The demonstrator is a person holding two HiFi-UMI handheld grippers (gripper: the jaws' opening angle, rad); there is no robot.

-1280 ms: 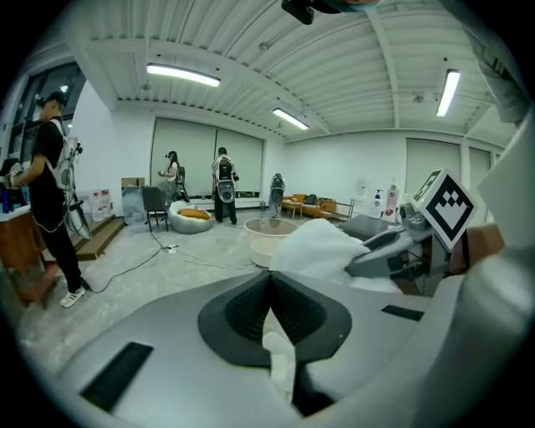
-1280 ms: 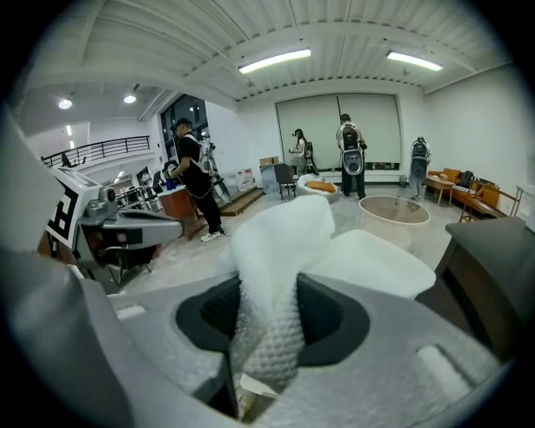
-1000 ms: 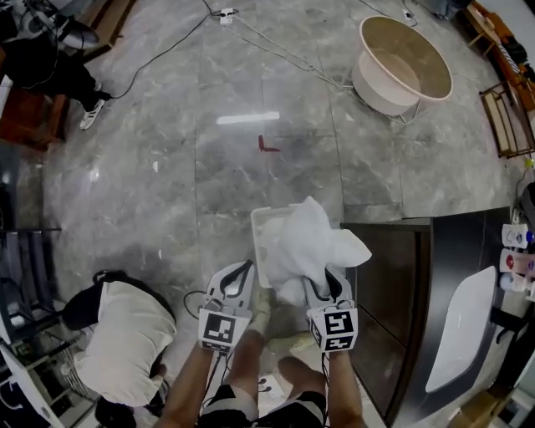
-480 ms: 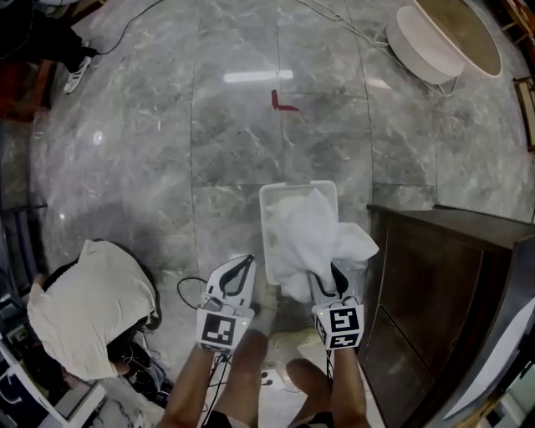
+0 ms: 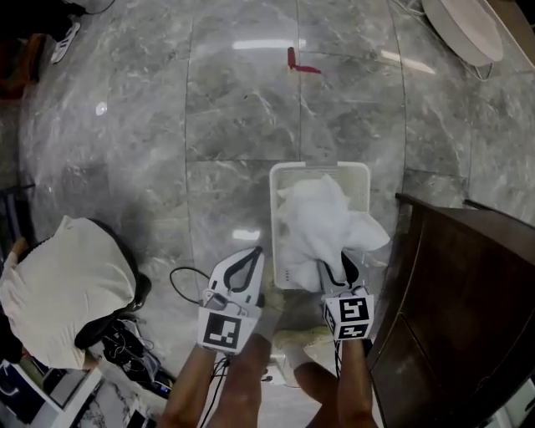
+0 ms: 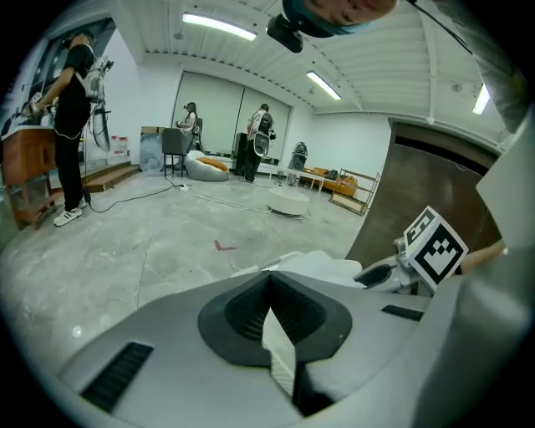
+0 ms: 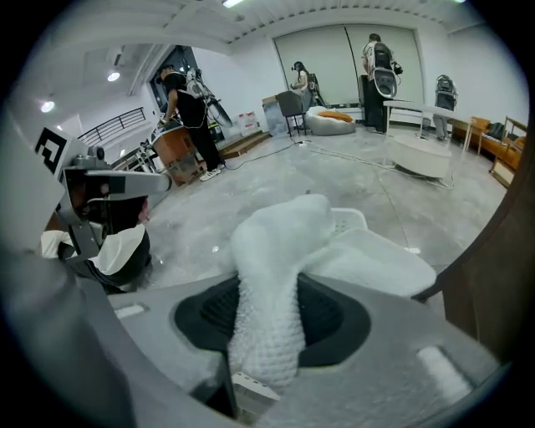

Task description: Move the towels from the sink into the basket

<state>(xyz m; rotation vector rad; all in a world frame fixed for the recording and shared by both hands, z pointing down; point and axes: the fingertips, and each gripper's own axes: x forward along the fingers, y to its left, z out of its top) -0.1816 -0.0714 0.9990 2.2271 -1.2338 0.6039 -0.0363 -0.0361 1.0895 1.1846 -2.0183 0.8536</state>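
A white towel [image 5: 320, 221] hangs bunched from my right gripper [image 5: 334, 272], which is shut on it. In the right gripper view the towel [image 7: 276, 242] rises from between the jaws of the right gripper [image 7: 267, 288] and hides the fingertips. The towel hangs over the white basket [image 5: 277, 209] on the floor and covers most of its inside. One corner sticks out past the right rim. A bit of the basket's rim [image 7: 353, 220] shows behind the towel. My left gripper [image 5: 243, 269] is just left of the basket. The left gripper [image 6: 269, 282] is shut with nothing in it.
A dark wooden cabinet [image 5: 460, 292] stands right beside the basket. A crouching person in a pale top [image 5: 63, 288] is at the left, with cables [image 5: 180, 280] on the grey marble floor. A red mark [image 5: 301, 65] and a round white tub [image 5: 464, 25] lie farther off.
Both grippers have come down toward the floor. The towel has sunk with the right gripper and now hangs low over the basket, which looks larger and nearer.
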